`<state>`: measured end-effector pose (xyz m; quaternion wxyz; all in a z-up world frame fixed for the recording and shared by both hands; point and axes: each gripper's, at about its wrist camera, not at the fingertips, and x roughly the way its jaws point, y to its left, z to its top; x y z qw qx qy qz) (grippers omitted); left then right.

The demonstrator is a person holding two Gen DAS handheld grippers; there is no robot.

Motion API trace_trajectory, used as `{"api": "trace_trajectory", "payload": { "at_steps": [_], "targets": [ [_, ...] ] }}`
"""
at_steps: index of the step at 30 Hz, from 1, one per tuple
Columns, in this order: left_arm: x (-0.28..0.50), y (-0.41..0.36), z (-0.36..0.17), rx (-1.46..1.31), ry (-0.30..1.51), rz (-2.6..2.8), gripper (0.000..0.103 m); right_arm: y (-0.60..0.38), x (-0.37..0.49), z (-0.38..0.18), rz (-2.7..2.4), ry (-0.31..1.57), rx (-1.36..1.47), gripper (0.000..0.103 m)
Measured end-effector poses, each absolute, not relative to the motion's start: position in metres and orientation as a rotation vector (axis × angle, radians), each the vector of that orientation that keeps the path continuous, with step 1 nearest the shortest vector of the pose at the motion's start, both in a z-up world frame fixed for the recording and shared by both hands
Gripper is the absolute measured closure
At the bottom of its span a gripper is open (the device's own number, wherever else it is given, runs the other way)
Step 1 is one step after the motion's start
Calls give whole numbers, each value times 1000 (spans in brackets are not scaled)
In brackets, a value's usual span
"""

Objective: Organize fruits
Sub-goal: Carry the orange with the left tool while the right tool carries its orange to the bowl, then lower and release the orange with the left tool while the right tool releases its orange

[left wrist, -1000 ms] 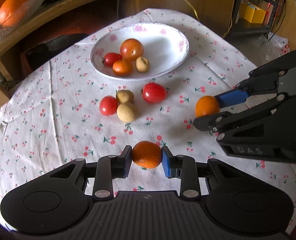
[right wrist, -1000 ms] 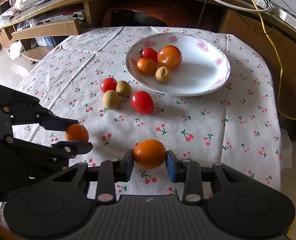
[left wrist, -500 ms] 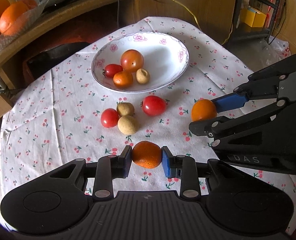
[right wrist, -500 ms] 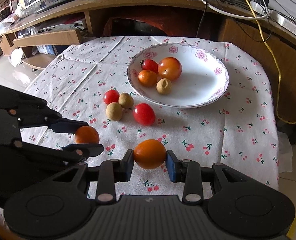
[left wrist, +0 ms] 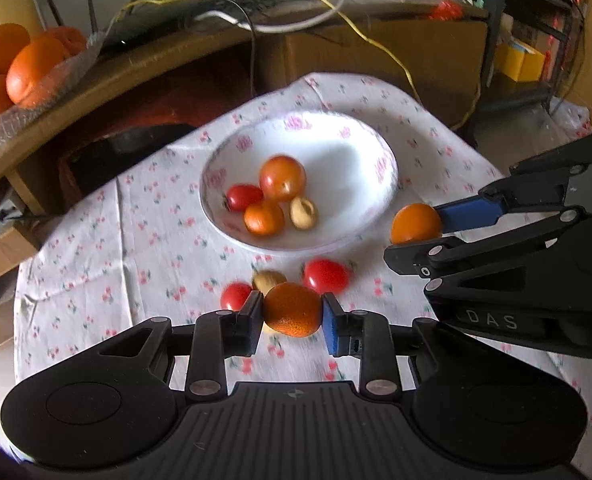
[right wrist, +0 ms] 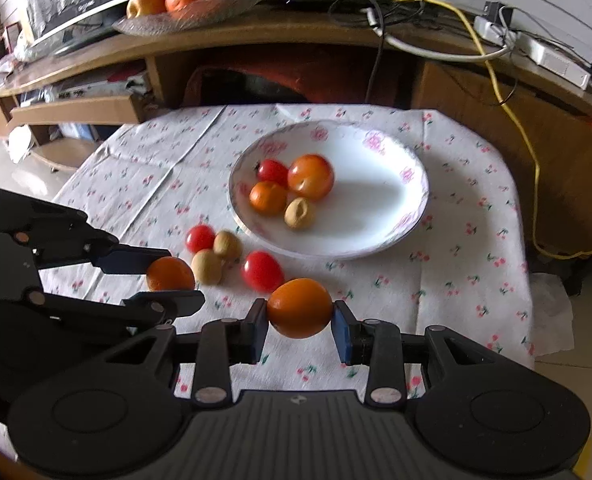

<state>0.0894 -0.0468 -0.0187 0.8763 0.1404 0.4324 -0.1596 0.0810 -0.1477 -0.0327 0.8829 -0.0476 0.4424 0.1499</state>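
The plate [right wrist: 412,216] looks like glazed ceramic, glossy white with pink flower prints. Under it the tablecloth [right wrist: 456,280] is matt woven cloth, creased, printed with cherries. In the plate, the tomato [right wrist: 272,172] is smooth and shiny. Beside the plate, the left gripper [left wrist: 291,314] is matt black plastic with metal rivets, pinching a dimpled orange [left wrist: 292,310]. Behind the plate, the shelf [right wrist: 255,40] is smooth wood.
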Motion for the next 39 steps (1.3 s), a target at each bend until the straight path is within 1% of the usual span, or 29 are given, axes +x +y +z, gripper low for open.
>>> {"api": "trace_trajectory", "payload": {
  "at_steps": [7,15,25,33,39],
  "targets": [
    [117,-49,-9,283,857,-312,66,-155,107,-21,273,885,-44,69],
    [148,-51,-11,277,836,-304,66,-159,138,-18,252,857,-10,69],
    [175,-57,-25,269,832,-315,66,-175,173,-32,246,875,56,69],
    [187,-55,-38,265,850,-310,66,-176,192,-45,261,883,59,69],
    [188,-56,-37,272,830,-309,66,-174,197,-53,268,884,46,68]
  ]
}}
